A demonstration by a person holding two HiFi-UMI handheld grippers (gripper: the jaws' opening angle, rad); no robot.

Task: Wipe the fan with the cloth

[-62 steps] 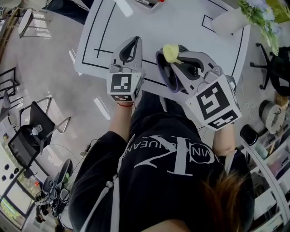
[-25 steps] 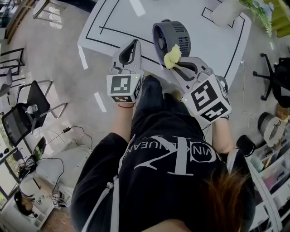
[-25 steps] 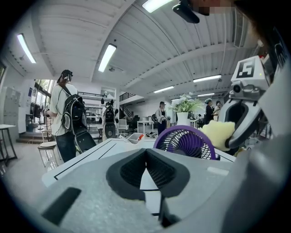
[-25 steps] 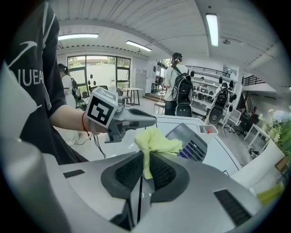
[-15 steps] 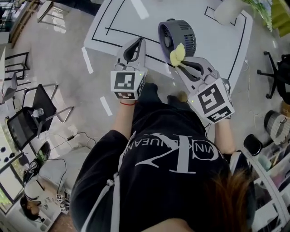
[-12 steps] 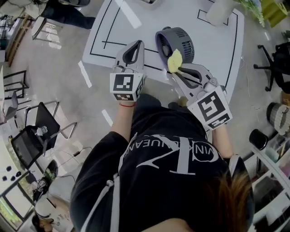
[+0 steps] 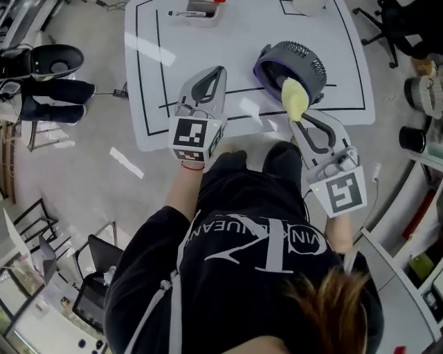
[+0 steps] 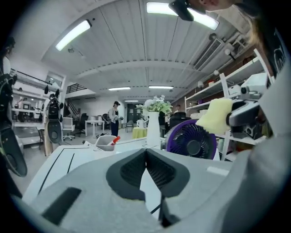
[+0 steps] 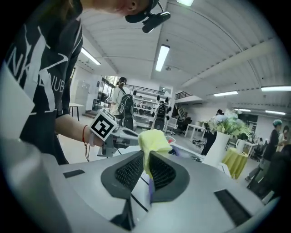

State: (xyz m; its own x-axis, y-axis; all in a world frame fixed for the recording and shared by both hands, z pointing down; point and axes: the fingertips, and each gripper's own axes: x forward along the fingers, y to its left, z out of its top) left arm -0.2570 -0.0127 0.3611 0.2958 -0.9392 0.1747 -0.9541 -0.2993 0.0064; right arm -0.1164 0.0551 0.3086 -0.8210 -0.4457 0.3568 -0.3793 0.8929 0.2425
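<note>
White desk: top marked with black rectangular outlines.

Grey tray: at the far edge of the desk, holding a dark pen and a red-capped item.

White vase: upright at the far end of the desk, carrying green and white flowers.

Black office chair: on the grey floor, left of the desk and apart from it.

Room background: a standing person, a yellow-draped table, shelving along the right side, and strip lights on the ceiling.

Black T-shirt, white lettering, red wristband
</note>
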